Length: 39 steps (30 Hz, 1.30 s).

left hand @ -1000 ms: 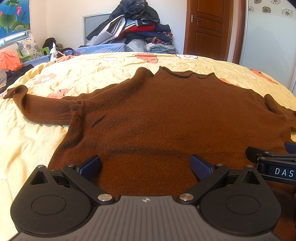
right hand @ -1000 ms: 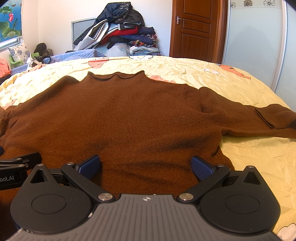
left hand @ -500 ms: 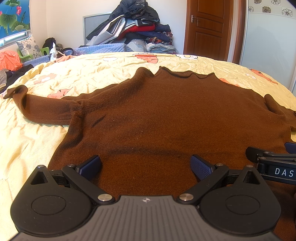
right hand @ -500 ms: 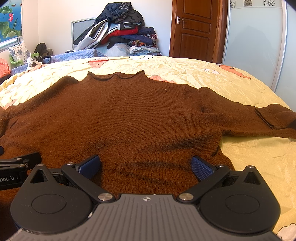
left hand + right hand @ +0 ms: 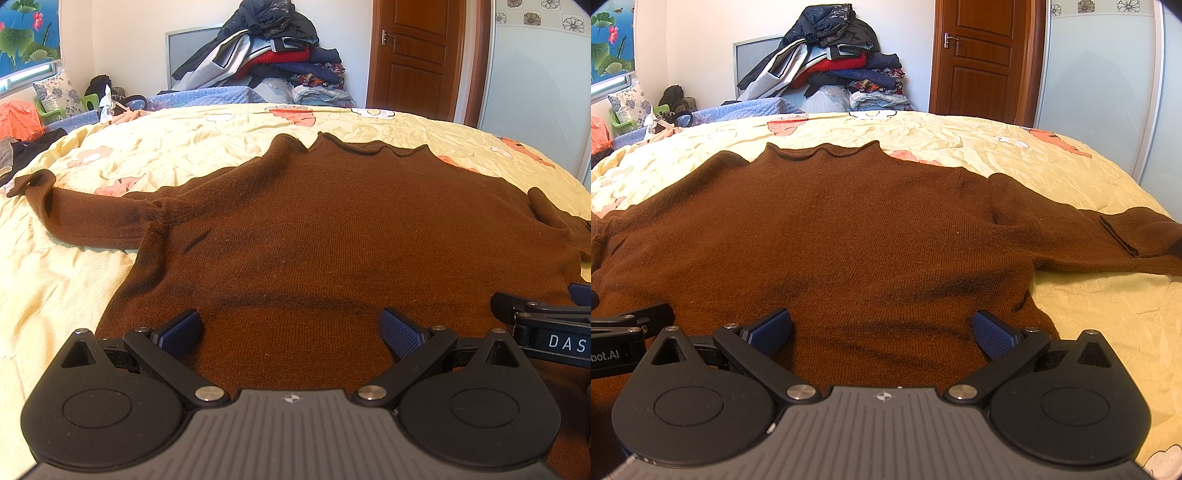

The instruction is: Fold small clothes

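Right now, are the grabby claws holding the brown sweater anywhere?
No, nothing is held. The left gripper and the right gripper both have their jaws spread wide over the brown sweater, near its bottom edge.

Bed (image 5: 229, 129) w/ wrinkled yellow flower-print cover fills both views. Brown sweater (image 5: 332, 229) lies flat on it, neck at far side, sleeves spread out L & R, right cuff folded back.
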Motion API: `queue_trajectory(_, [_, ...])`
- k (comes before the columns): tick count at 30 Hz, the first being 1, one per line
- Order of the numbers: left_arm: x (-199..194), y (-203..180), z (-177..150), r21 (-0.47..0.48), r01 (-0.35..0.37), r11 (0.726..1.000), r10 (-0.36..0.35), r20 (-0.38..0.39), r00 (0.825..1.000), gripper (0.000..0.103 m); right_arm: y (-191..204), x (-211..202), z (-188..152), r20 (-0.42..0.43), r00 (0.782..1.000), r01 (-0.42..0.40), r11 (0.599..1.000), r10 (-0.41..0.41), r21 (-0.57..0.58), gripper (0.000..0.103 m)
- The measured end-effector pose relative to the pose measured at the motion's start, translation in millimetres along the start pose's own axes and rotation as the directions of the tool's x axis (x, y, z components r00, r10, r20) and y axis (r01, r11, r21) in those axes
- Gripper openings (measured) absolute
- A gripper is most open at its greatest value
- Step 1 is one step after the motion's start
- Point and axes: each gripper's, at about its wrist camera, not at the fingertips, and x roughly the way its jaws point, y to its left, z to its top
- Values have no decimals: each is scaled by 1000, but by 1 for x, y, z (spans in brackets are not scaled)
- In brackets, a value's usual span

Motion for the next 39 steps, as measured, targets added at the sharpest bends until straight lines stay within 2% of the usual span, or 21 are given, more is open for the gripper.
queue_trajectory(15, [0, 0, 0, 0, 0, 1000, 0, 0, 1000, 103, 1, 0, -1, 0, 1000, -2, 1000, 2, 0, 103])
queue_trajectory(17, [0, 0, 0, 0, 0, 1000, 0, 0, 1000, 103, 0, 0, -1, 3, 1000, -29, 1000, 29, -7, 103])
queue_trajectory(19, [0, 0, 0, 0, 1, 1000, -1, 0, 1000, 103, -7, -3, 2, 9, 993, -115, 992, 115, -45, 103])
queue_trajectory(20, [0, 0, 0, 0, 1, 1000, -1, 0, 1000, 103, -15, -10, 4, 24, 988, -152, 988, 152, -34, 103])
queue_trajectory(22, [0, 0, 0, -1, 2, 1000, -2, 0, 1000, 103, -35, -24, 7, 97, 986, -142, 989, 138, 30, 103])
queue_trajectory(25, [0, 0, 0, -1, 2, 1000, -2, 0, 1000, 103, -81, -50, 16, 263, 960, -123, 990, 101, 71, 103])
queue_trajectory(26, [0, 0, 0, -1, 2, 1000, -2, 0, 1000, 103, -97, -54, 20, 294, 952, -112, 990, 82, 86, 103])
queue_trajectory(28, [0, 0, 0, -1, 3, 1000, -3, 0, 1000, 103, -137, -47, 36, 300, 953, -89, 986, 44, 139, 103])
queue_trajectory(29, [1, 0, 0, -2, 4, 1000, -4, 0, 1000, 103, -163, -44, 44, 293, 956, -70, 976, 7, 204, 103])
queue_trajectory(30, [1, 0, 0, -2, 4, 1000, -4, -1, 1000, 103, -187, -37, 49, 277, 961, -60, 958, -21, 281, 103])
queue_trajectory(31, [1, -1, 0, -1, 4, 1000, -4, -1, 1000, 103, -217, -28, 53, 248, 968, -68, 915, -36, 398, 103])
queue_trajectory(32, [1, -1, 0, -2, 4, 1000, -4, -1, 1000, 103, -247, -19, 53, 222, 975, -94, 843, -30, 530, 103])
queue_trajectory(34, [1, -1, 0, -2, 4, 1000, -4, -1, 1000, 103, -292, -4, 45, 220, 976, -162, 689, 4, 707, 103])
queue_trajectory(35, [1, -1, 0, -1, 4, 1000, -4, -1, 1000, 103, -305, 2, 40, 227, 974, -178, 648, 8, 741, 103])
queue_trajectory(36, [1, 0, 0, -1, 4, 1000, -4, -1, 1000, 103, -315, 9, 37, 222, 975, -173, 621, -2, 764, 102])
queue_trajectory(38, [1, 0, 0, -2, 4, 1000, -4, -1, 1000, 103, -328, 22, 32, 189, 982, -139, 589, -23, 796, 94])
queue_trajectory(39, [1, -1, 0, -1, 4, 1000, -4, -1, 1000, 103, -333, 28, 29, 187, 982, -148, 571, -9, 807, 89])
